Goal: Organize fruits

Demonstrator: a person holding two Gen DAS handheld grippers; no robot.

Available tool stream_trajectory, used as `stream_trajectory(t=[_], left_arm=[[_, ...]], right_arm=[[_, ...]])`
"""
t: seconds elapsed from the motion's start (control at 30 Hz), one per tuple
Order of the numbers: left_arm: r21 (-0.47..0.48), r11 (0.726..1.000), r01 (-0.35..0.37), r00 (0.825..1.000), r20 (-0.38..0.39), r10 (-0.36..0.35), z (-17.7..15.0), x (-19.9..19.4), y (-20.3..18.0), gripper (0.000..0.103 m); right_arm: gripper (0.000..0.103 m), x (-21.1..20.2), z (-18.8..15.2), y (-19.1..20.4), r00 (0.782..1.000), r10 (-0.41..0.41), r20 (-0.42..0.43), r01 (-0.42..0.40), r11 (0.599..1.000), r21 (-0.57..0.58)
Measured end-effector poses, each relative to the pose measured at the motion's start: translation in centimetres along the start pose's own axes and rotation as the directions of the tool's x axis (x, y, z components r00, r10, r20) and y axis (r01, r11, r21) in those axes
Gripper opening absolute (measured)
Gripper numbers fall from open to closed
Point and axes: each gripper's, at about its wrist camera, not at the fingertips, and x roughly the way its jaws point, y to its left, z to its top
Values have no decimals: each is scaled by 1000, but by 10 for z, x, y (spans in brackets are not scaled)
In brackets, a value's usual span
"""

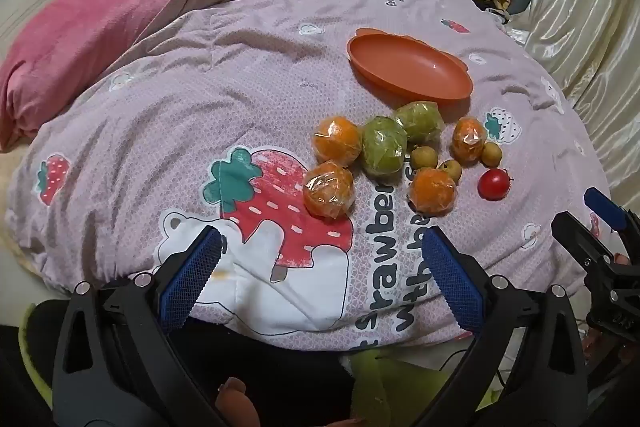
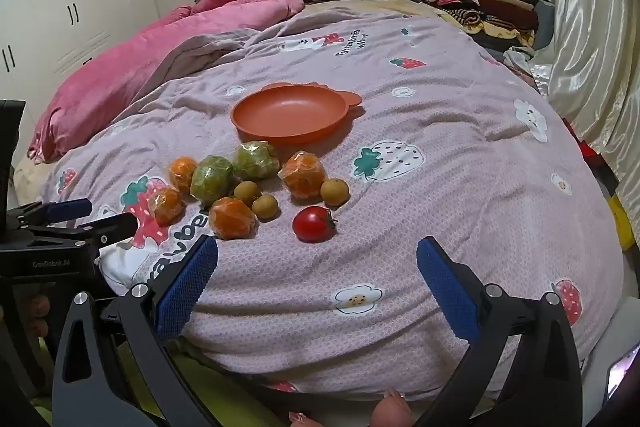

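Grippers sit low at the near edge of the bed, both aimed forward across the quilt. Left gripper: jaws spread wide, nothing between them, blue pads above the strawberry print. Right gripper: jaws likewise spread and empty, positioned beside the left unit. Just beyond the right gripper lies a red tomato. Past it, clustered and partly touching, lie four wrapped oranges, two wrapped green fruits and three small yellow-green fruits. An orange dish rests on the quilt directly behind the cluster, holding nothing.
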Motion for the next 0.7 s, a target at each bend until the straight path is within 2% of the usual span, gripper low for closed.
stream_trajectory(t=[0.7], left_arm=[[2,1000,-1,1000,-2,1,1,-1,1,95]], right_arm=[[99,0,0,3,1000,6,6,-6,1000,-1]])
